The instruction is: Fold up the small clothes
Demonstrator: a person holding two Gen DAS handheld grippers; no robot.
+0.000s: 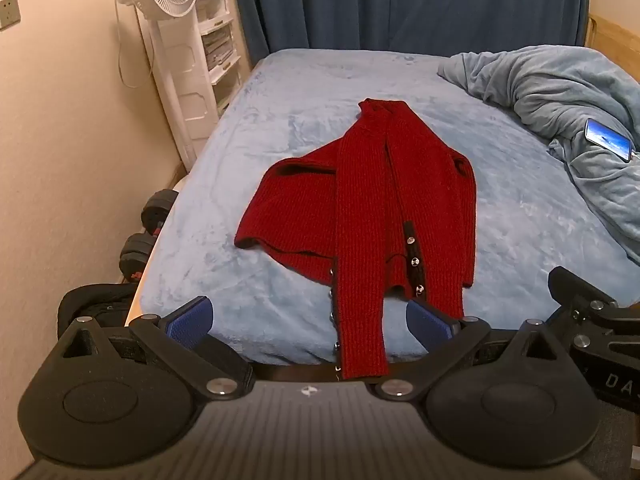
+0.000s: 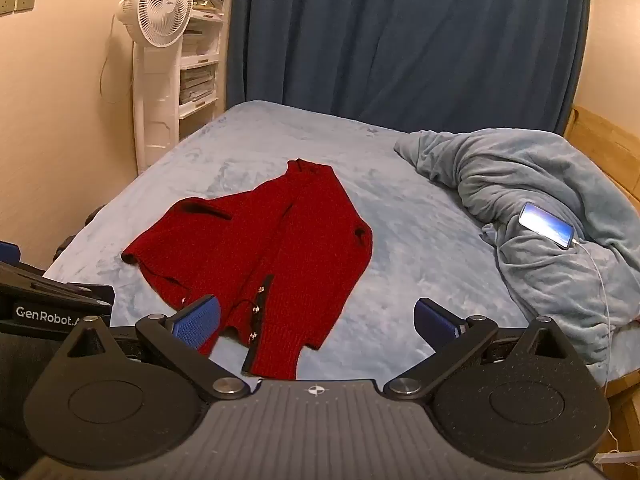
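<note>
A dark red knitted cardigan (image 1: 372,208) with small metal buttons lies on the light blue bed sheet (image 1: 280,120). Both sleeves are folded in over its body, and one sleeve end hangs over the near bed edge. It also shows in the right wrist view (image 2: 272,256). My left gripper (image 1: 310,324) is open and empty, hovering at the near bed edge just in front of the cardigan's hem. My right gripper (image 2: 316,324) is open and empty, to the right of the left one, with its left pad (image 2: 198,322) over the cardigan's hem.
A crumpled blue blanket (image 2: 540,220) lies on the bed's right side with a charging phone (image 2: 546,230) on it. A white standing fan (image 1: 168,40) and shelves stand at the left wall. Dumbbells (image 1: 148,232) lie on the floor by the bed. Blue curtains hang behind.
</note>
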